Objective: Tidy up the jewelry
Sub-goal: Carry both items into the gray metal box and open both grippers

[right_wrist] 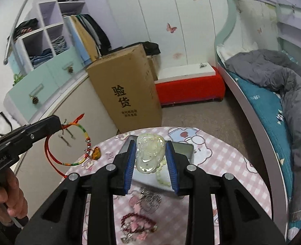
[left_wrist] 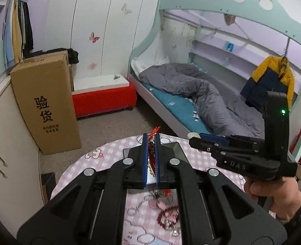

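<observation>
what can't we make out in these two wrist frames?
- Left wrist: the cord necklace is mostly hidden between the left gripper fingers.
- Both views: the jewelry pile on the table is blurred and partly behind the linkages; pieces can't be counted.
- Right wrist: the tray is covered by the jade pendant in the right gripper; contents unseen.

Each view is being taken from just behind a gripper's own fingers, tilted downward over a round table (left_wrist: 201, 159) covered in pink checked cloth. The left wrist view is being aimed toward the bunk bed (left_wrist: 191, 94), the right gripper (left_wrist: 199, 140) being caught at its right edge. The right wrist view is being turned more toward the cardboard box (right_wrist: 128, 89), the left gripper (right_wrist: 56, 124) being caught at its left. The table, the box, the red bench (right_wrist: 189, 87) and the bed are being shared.
</observation>
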The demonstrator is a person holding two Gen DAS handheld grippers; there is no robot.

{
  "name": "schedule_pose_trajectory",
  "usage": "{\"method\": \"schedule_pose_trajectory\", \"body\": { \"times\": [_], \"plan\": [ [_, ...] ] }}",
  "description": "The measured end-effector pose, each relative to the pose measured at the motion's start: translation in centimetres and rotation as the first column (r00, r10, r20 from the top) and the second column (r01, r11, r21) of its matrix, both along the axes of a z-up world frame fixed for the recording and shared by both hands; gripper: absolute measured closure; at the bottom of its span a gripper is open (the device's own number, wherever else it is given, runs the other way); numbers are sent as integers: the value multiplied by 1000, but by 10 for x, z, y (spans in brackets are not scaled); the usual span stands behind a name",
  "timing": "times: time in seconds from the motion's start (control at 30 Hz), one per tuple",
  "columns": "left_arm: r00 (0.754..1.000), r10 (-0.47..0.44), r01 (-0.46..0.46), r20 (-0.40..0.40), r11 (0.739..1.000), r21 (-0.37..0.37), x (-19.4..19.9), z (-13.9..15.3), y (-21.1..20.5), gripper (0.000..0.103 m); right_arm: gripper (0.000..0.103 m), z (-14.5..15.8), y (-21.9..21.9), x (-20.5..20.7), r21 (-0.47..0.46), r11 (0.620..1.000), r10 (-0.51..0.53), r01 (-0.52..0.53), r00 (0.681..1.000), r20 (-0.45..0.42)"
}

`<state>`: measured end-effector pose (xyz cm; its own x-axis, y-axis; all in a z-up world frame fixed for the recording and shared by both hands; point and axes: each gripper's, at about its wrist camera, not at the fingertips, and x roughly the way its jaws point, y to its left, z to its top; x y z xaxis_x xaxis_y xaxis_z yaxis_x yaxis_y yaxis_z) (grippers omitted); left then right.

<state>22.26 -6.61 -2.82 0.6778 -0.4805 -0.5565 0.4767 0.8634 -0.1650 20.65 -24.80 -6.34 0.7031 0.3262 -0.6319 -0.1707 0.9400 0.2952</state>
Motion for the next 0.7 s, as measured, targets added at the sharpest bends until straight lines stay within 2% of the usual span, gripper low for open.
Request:
{"method": "schedule_pose_trajectory", "body": {
  "times": [0.17, 0.2, 0.23, 0.27, 0.3, 0.33, 0.4, 0.53, 0.7],
  "plan": [
    [998, 9, -5, -59, 998, 67, 31, -17, -21, 96, 74, -19, -3, 22, 14, 1000, -11, 12, 997, -74],
    [997, 20, -13, -72, 996, 87, 37, -23, -23, 91, 65, -22, -4, 23, 27, 999, -18, 20, 997, -81],
    [996, 28, -20, -85, 995, 99, 42, -26, -22, 85, 42, -24, -5, 24, 35, 999, -31, 34, 996, -86],
    [995, 37, -27, -94, 995, 99, 44, -29, -21, 57, 30, -26, -8, 22, 44, 997, -53, 57, 995, -81],
    [995, 56, -49, -85, 995, 86, 44, -29, -17, 17, 20, -25, -11, 20, 54, 996, -63, 67, 995, -72],
    [995, 78, -74, -60, 995, 73, 41, -27, -13, 8, 17, -26, -13, 18, 63, 995, -73, 77, 995, -64],
    [994, 111, -111, -4, 992, 65, 33, -23, -6, 6, 7, -26, -19, 13, 62, 992, -103, 107, 993, -57],
    [986, 164, -164, -3, 983, 84, 25, -24, 8, 6, 7, -30, -29, -1, 70, 983, -163, 167, 985, -58],
    [977, 213, -211, -6, 973, 98, 12, -31, 31, 6, 7, -28, -30, -27, 80, 981, -173, 175, 984, -38]
  ]
}}
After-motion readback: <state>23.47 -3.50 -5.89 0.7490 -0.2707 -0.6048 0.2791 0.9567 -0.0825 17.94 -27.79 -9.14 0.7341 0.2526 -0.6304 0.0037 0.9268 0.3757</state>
